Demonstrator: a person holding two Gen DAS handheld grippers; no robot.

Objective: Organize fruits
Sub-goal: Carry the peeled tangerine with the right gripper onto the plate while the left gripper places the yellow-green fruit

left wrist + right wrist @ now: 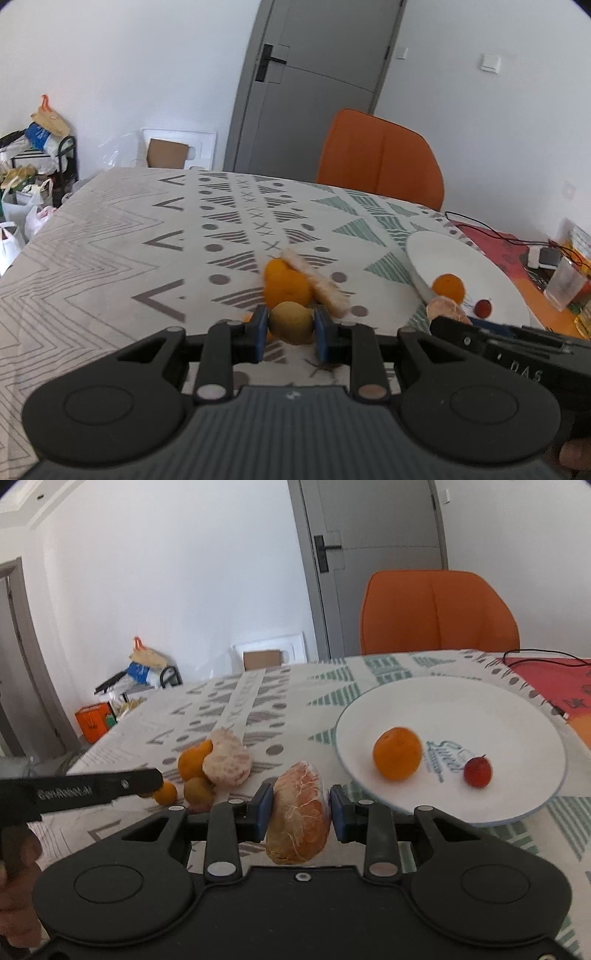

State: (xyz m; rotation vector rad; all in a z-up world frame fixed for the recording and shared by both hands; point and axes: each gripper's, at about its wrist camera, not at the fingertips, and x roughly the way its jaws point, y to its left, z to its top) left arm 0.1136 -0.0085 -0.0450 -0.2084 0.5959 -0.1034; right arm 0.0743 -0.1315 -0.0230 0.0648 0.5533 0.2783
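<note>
While the left gripper [290,328] is clamping a yellow-green fruit [290,322] beside the pile, well left of the plate [509,701], the right gripper [301,812] is squeezing a peeled segment [300,812] just short of the plate's near rim. Soft flesh is likely bruising or slipping under pressure; the two grippers risk colliding. The plate is holding one orange [397,753] and one red fruit [477,771]; four pieces are showing in the pile.

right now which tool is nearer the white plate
Right. The right tool, shut on a peeled citrus piece, sits just beside the white plate near its rim. The left tool, gripping a yellow-green fruit, is farther off by the fruit pile.
</note>
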